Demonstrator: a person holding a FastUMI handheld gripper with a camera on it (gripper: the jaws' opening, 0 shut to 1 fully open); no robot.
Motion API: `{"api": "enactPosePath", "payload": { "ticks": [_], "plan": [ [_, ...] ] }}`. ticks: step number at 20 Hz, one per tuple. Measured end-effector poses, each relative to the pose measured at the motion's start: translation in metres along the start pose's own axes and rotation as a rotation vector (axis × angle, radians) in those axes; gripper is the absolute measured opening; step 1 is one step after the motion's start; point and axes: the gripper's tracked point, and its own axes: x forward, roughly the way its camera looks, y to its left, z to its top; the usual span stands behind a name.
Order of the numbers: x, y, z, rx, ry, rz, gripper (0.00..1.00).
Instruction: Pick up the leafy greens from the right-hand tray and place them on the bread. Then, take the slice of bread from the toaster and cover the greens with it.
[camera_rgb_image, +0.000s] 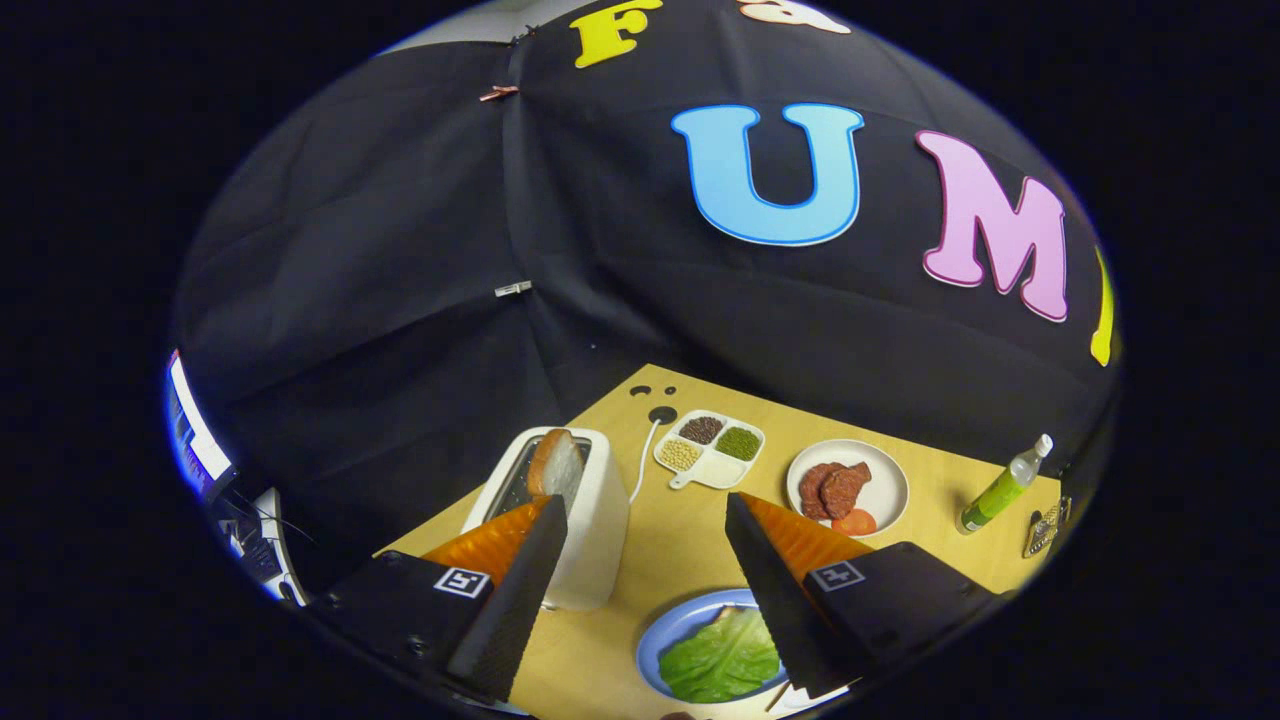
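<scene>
Fingers (645, 510) spread above one lettuce leaf (722, 658), one toaster (560, 515).

Pale wooden tabletop (680, 545) carrying a white toaster (590, 520) with a bread slice (555, 465) standing in its slot. Beyond it, lying flat: divided white dish (712, 447) of grains, white plate (880, 490) with meat and tomato. Green bottle (1003, 488) tilting near the far corner. Blue plate (665, 630) of leafy greens (722, 660) sitting nearest.
</scene>
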Motion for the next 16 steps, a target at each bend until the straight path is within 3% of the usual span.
{"api": "enactPosePath", "payload": {
  "ticks": [4, 9, 16],
  "plan": [
    [0.027, 0.041, 0.004, -0.024, 0.009, 0.067, 0.99],
    [0.083, 0.081, -0.015, -0.061, 0.074, 0.083, 0.99],
    [0.137, 0.08, -0.037, -0.083, 0.126, 0.003, 1.0]
  ]
}}
